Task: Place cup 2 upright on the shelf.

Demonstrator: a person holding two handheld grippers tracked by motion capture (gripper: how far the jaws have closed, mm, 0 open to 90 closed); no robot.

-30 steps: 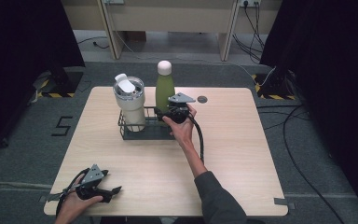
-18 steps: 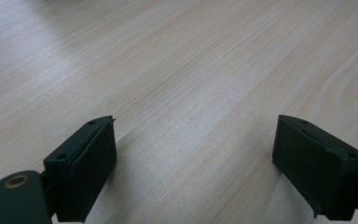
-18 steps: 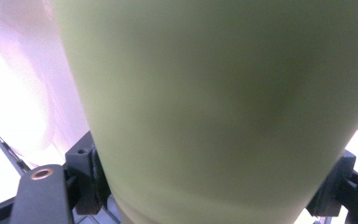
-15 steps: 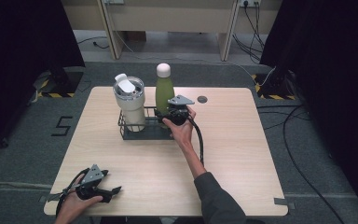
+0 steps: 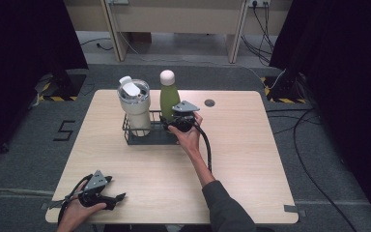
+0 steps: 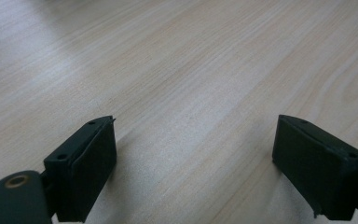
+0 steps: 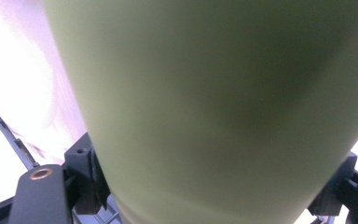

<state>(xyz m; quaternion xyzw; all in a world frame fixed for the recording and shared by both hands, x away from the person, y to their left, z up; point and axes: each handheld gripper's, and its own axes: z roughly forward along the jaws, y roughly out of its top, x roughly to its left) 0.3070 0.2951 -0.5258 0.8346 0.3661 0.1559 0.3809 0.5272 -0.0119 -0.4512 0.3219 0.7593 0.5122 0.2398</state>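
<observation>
A pale wooden table (image 5: 251, 159) is seen across the middle of the high view, with dark grey floor around it. A black wire rack (image 5: 140, 136) is set on the table slightly left of the frame's centre. In the left part of the rack a cream tumbler (image 5: 135, 108) with a clear lid is stood upright. A green bottle (image 5: 169, 101) with a white cap is held upright at the right end of the rack, just beside the tumbler; whether its base is resting in the rack cannot be told. In the right gripper view the bottle's green wall (image 7: 214, 107) is seen very close, spanning most of the frame, with wires of the rack visible at the lower left. The right gripper (image 5: 166, 124) is held by a hand at the centre of the high view, and its jaws are closed around the bottle's lower body, one pad pressed against each side in its own view. The left gripper (image 5: 117, 198) is rested on the table at the lower left of the high view, well apart from the rack, and is held by the other hand. Its jaws are spread wide with nothing between them, bare wood being seen beneath them in the left gripper view (image 6: 193, 158).
</observation>
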